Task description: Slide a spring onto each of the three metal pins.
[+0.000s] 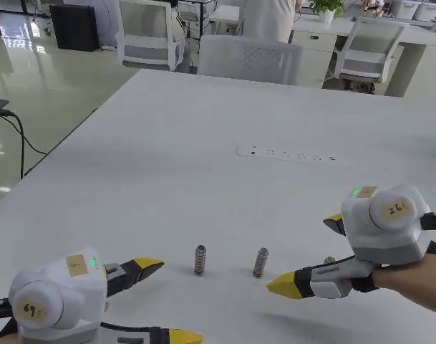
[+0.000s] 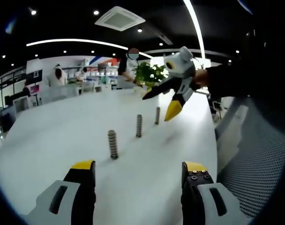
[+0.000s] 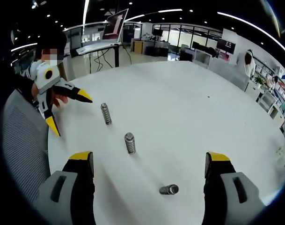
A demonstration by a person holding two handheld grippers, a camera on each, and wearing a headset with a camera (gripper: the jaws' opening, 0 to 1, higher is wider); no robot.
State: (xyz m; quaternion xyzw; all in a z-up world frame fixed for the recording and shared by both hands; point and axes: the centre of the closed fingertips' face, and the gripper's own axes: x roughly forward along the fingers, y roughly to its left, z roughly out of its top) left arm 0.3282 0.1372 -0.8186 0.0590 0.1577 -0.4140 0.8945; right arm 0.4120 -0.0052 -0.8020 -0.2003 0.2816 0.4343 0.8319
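White left tool point(image 1: 167, 301) | tag "69" | jaws apart, empty | right tool point(image 1: 303, 252) | tag "26" | jaws apart, empty

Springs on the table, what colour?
Silvery grey springs; clearest in the right gripper view.

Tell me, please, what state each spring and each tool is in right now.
Left tool: open, holding nothing.
Right tool: open, holding nothing.
Spring nearest the left tool: upright on the table, free of both tools.
Middle spring: upright, free of both tools.
Spring nearest the right tool: upright in the left gripper view, free of both tools.
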